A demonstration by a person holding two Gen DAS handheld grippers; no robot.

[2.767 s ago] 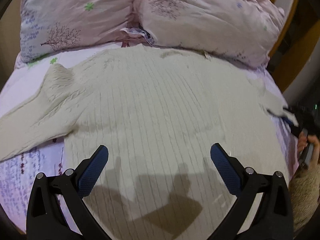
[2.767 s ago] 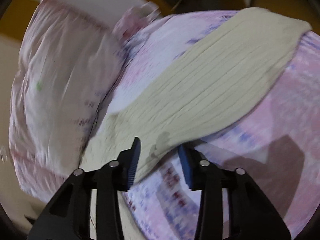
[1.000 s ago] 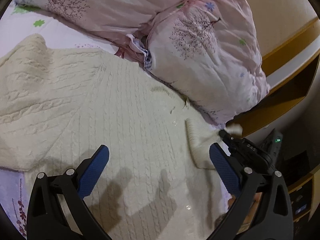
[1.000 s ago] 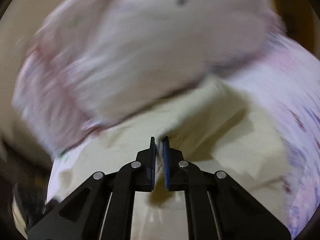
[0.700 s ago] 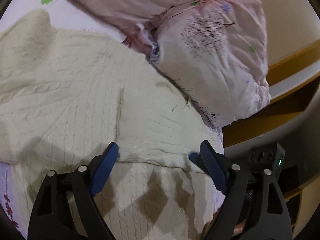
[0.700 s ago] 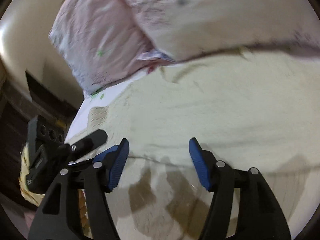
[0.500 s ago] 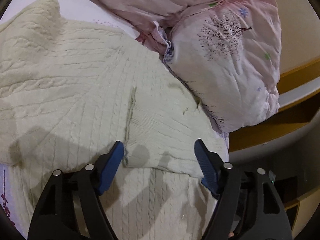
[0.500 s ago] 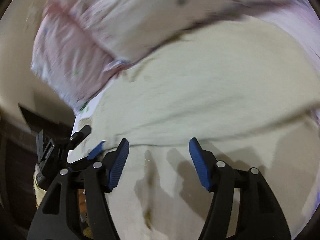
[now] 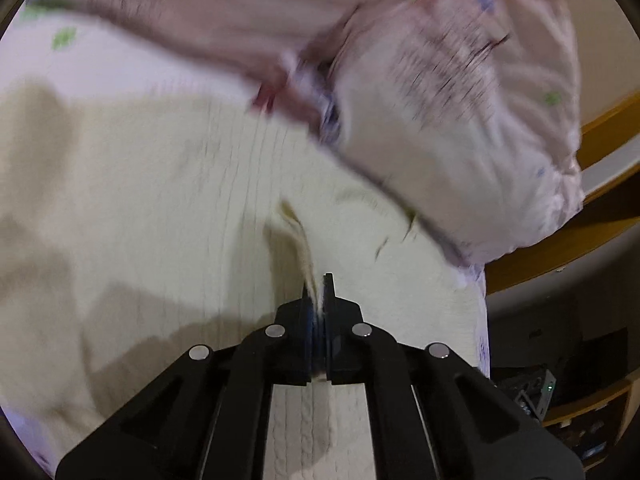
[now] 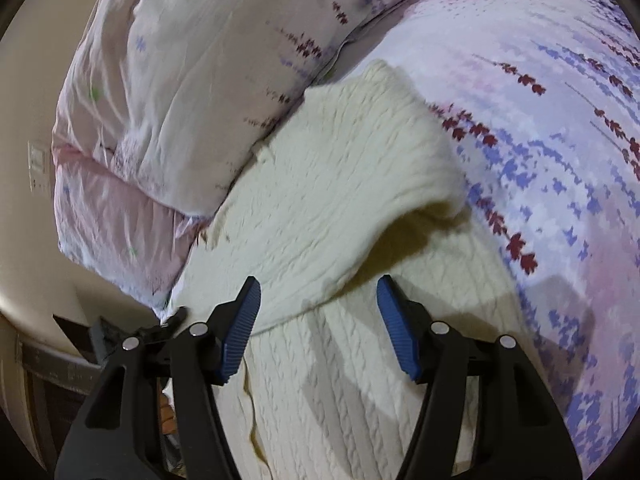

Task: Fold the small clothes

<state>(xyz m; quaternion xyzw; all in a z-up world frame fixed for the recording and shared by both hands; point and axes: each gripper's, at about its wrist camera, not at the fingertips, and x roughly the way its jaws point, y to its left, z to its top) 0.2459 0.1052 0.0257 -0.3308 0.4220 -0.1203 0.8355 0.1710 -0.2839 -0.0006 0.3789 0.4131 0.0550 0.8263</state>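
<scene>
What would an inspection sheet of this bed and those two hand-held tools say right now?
Surface: bed sheet, pale lilac with a flower print.
Job's things: cream knit sweater spread out, one flap folded over its body.
Clutter: two pink pillows touching the sweater's far edge.
Grippers: left tool shut on a ridge of sweater; right tool open above the flap's edge, pads not touching.
Cables: nothing seen.
Surroundings: wooden bed frame, dark shelving beyond; left view blurred.

Bedroom, floral pillows (image 10: pixel 192 92), patterned bedsheet (image 10: pixel 540 140)
</scene>
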